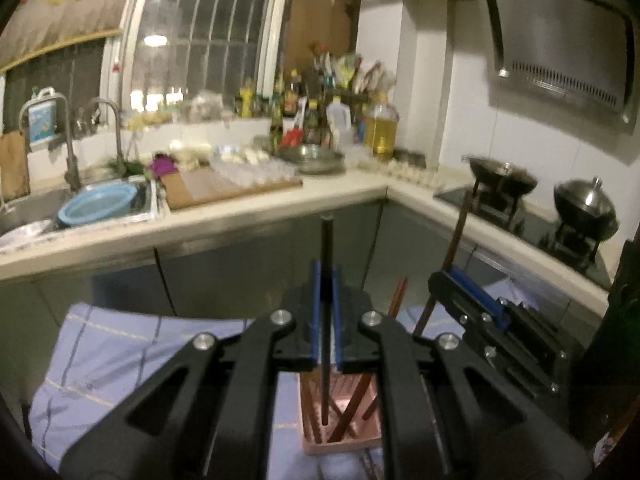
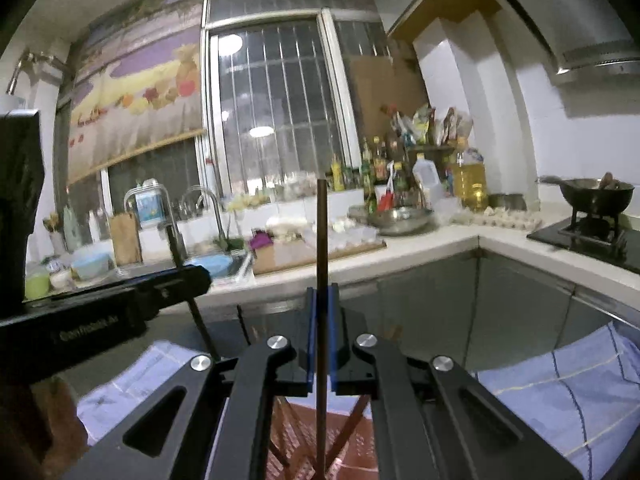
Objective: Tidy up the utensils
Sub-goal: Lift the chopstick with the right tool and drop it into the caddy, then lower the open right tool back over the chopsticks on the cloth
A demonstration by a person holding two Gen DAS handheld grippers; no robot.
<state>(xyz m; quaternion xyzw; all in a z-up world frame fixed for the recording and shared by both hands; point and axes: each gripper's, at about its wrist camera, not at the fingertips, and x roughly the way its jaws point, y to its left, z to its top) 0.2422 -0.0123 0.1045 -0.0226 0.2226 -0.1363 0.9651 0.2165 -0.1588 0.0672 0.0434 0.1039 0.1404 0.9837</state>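
Dark chopstick [image 1: 326,280] upright, clamped in left tongs [image 1: 326,300]; brown chopstick [image 2: 321,260] likewise in right tongs [image 2: 321,320].

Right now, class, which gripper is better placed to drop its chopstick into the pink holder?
Probably left. The left gripper holds its dark chopstick upright, tip already inside the holder. The right gripper holds its brown chopstick tilted, its tip hidden.

Barred window [image 2: 280,120] above cluttered L-shaped counter [image 1: 280,200], sink [image 1: 36,208], range hood [image 1: 560,52], white tiled walls [image 1: 472,100].
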